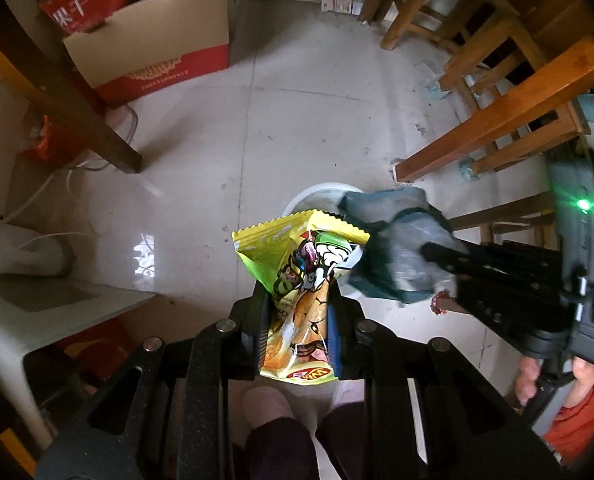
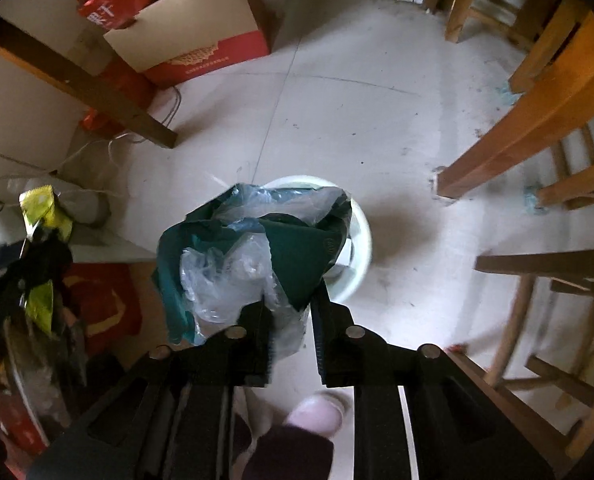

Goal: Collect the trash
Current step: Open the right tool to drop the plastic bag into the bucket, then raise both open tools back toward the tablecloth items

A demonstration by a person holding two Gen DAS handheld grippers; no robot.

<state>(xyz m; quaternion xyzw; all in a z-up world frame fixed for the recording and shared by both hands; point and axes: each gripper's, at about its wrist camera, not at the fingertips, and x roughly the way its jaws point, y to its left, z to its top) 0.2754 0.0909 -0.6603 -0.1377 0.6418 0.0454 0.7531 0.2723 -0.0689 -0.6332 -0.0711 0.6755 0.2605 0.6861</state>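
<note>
My left gripper point(image 1: 299, 300) is shut on a yellow snack bag point(image 1: 297, 256), which stands up between its fingers. It hangs just in front of a white round bin point(image 1: 317, 194) on the floor. In the right wrist view a crumpled wad of green and clear plastic point(image 2: 257, 248) sits between the fingers of my right gripper point(image 2: 291, 314), right over the bin point(image 2: 361, 248). The jaws stand slightly apart, with a gap showing below the wad. The left wrist view shows the right gripper point(image 1: 437, 264) and the wad point(image 1: 393, 248) at the right.
A cardboard box point(image 1: 153, 44) stands at the back left beside a dark table leg point(image 1: 77, 104). Wooden chair and table legs point(image 1: 497, 112) crowd the right. A white stool point(image 1: 57, 312) and cables lie at the left. The person's slippered feet point(image 2: 317, 412) are below the grippers.
</note>
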